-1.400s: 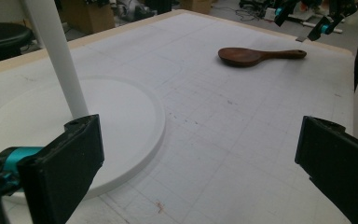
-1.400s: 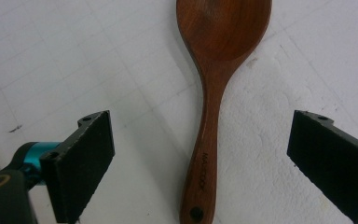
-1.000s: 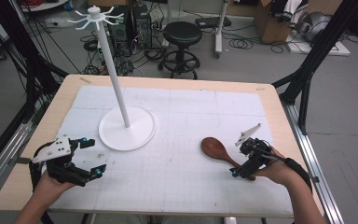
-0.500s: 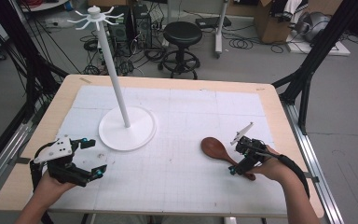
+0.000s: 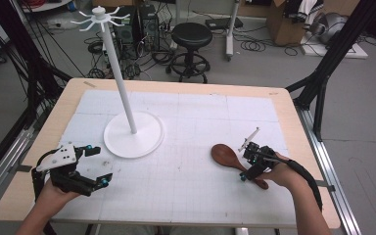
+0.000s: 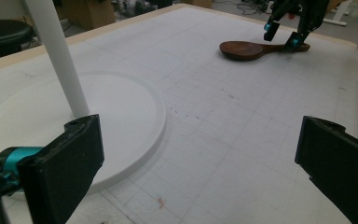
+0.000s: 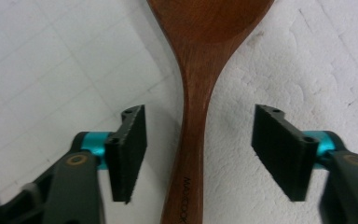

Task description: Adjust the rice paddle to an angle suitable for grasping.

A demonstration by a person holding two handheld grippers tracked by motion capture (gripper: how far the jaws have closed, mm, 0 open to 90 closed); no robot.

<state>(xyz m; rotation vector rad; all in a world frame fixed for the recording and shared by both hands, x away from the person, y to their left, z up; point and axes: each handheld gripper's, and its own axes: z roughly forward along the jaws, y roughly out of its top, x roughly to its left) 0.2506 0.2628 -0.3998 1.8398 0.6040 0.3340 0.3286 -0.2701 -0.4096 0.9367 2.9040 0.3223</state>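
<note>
Spoon (image 7: 200, 84) right between the jaws of the right gripper (image 7: 199, 149), handle running up the middle, bowl at the top of the right gripper view. Jaws spread wide, a clear gap of mat on both sides of the handle, no contact with the wood, nothing held. Seen from the high view: spoon (image 5: 230, 157) lying flat on the white mat (image 5: 196, 147) toward the right side of the table (image 5: 284, 105), bowl pointing left, handle end under the right gripper (image 5: 250, 164). Over on the left, left gripper (image 5: 100, 166) near the front edge, just beside the round base of the stand (image 5: 133, 133), well apart from the spoon. Jaws there wide open too, gripping nothing, bare mat between them in the left gripper view, with the stand (image 6: 121, 121) close by and the spoon (image 6: 249, 48) far off.
</note>
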